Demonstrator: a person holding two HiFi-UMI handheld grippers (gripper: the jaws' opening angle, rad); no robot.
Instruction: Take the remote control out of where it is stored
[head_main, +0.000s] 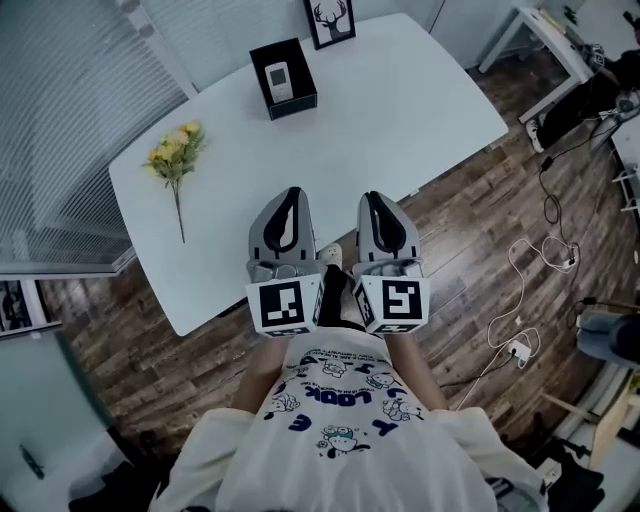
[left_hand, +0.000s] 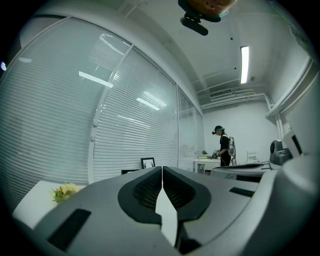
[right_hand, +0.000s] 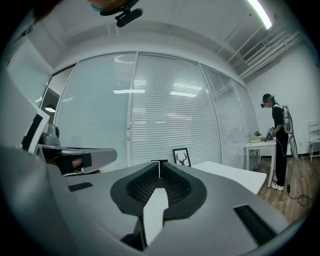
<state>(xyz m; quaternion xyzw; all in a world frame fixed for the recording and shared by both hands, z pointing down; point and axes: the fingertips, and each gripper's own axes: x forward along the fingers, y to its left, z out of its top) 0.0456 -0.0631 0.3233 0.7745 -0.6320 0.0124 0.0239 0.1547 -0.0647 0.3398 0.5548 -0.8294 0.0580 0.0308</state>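
A white remote control (head_main: 279, 75) lies in an open black box (head_main: 297, 106) at the far side of the white table (head_main: 400, 120). Both grippers hover side by side over the table's near edge, well short of the box. The left gripper (head_main: 290, 194) is shut with nothing in it, its jaws meeting in the left gripper view (left_hand: 162, 169). To its right, the right gripper (head_main: 372, 198) is also shut and empty (right_hand: 160, 166). The box's top edge (right_hand: 159, 161) peeks just behind the right jaw tips. From both gripper views the remote is hidden.
A bunch of yellow flowers (head_main: 175, 152) lies on the table's left part. A framed deer picture (head_main: 330, 20) stands at the far edge behind the box. Cables and a power strip (head_main: 518, 349) lie on the wooden floor at right. A person (right_hand: 280, 145) stands by another desk.
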